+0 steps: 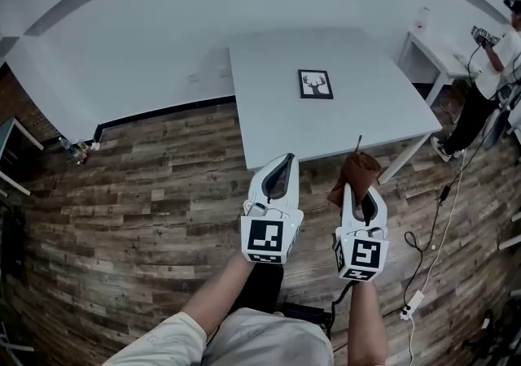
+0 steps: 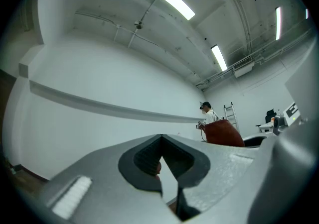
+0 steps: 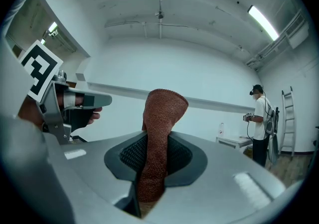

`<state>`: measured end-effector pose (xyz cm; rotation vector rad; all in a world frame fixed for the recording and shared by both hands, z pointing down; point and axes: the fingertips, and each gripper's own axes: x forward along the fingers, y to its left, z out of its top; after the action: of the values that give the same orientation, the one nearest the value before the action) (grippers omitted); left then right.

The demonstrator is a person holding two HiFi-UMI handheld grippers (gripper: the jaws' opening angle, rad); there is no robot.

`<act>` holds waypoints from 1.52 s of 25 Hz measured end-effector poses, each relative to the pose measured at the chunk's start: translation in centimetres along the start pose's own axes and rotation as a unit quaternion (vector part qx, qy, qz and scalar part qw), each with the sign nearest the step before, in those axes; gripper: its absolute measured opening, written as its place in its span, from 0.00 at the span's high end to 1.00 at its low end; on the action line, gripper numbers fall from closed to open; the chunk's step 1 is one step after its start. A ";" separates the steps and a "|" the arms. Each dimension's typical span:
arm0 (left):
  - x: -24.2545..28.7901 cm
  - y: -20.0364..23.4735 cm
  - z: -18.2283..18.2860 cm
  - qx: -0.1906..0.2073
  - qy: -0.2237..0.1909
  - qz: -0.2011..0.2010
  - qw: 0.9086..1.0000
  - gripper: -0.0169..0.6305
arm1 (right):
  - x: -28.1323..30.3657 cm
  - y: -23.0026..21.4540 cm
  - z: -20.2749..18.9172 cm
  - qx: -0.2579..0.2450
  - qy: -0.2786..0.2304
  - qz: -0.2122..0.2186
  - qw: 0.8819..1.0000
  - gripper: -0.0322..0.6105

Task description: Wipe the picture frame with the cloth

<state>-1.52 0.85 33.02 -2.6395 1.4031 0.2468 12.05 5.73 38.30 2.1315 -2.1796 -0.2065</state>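
Note:
A black picture frame [image 1: 316, 84] with a deer-head print lies flat on the white table [image 1: 269, 112], towards its far side. Both grippers hover over the wooden floor just short of the table's near edge. My right gripper [image 1: 352, 187] is shut on a rust-brown cloth [image 1: 356, 172], which sticks up out of the jaws [image 3: 160, 113]. My left gripper [image 1: 286, 159] is shut with nothing in it, its pads meeting at the tip [image 2: 162, 141]. From the left gripper view the cloth [image 2: 224, 133] shows to the right. The right gripper view shows the left gripper [image 3: 75, 101] at its left.
A person [image 1: 495, 55] stands at the far right by a small white side table [image 1: 431, 49] with a bottle [image 1: 422, 18]. A cable and power strip [image 1: 411, 303] lie on the floor at the right. A ladder [image 3: 288, 118] leans against the wall.

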 end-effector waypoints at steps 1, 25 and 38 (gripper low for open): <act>1.9 0.7 -0.5 -0.002 0.000 -0.002 1.000 0.97 | 1.9 -0.4 -0.3 0.000 0.003 -0.002 1.000 0.79; 28.8 14.0 -8.2 -0.013 0.033 -0.008 0.999 0.97 | 32.1 -4.9 -2.4 0.010 0.040 -0.002 0.999 0.79; 34.4 13.5 -12.0 -0.007 0.068 0.001 0.998 0.97 | 43.5 -8.1 -9.8 0.034 0.161 0.049 0.985 0.79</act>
<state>7.14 -36.80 36.90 -2.7119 1.4493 0.0793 20.49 -38.27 45.28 1.9212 -2.1188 0.2094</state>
